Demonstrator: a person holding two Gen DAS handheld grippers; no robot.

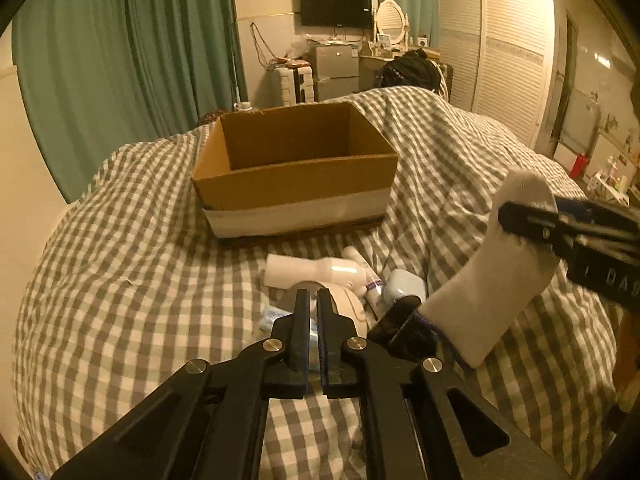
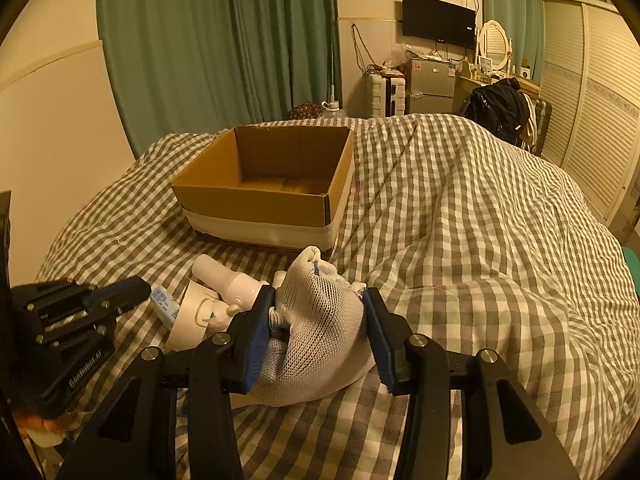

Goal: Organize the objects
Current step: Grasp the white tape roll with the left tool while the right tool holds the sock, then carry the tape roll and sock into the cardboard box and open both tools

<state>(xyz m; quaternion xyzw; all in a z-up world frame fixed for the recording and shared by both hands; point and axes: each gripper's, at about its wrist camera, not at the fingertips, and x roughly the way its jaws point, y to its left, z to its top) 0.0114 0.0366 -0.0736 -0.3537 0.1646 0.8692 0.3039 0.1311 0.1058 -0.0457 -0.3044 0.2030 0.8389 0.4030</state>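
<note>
An open cardboard box (image 1: 294, 168) stands on the checked bed cover; it also shows in the right wrist view (image 2: 276, 184) and looks empty. My right gripper (image 2: 318, 300) is shut on a white sock (image 2: 320, 320) and holds it above the bed; the sock (image 1: 488, 272) hangs from that gripper (image 1: 528, 216) in the left wrist view. My left gripper (image 1: 313, 300) is shut and empty, just above a pile of small things: a white bottle (image 1: 320, 270), a pale blue case (image 1: 404, 286), a white cap-like item (image 2: 192, 316) and a small tube (image 2: 164, 300).
The grey and white checked duvet (image 2: 460, 240) covers the whole bed and humps up at the right. Green curtains (image 1: 120, 60), a small fridge (image 1: 334, 66), a suitcase (image 2: 386, 94) and a louvred wardrobe (image 1: 508, 52) stand beyond the bed.
</note>
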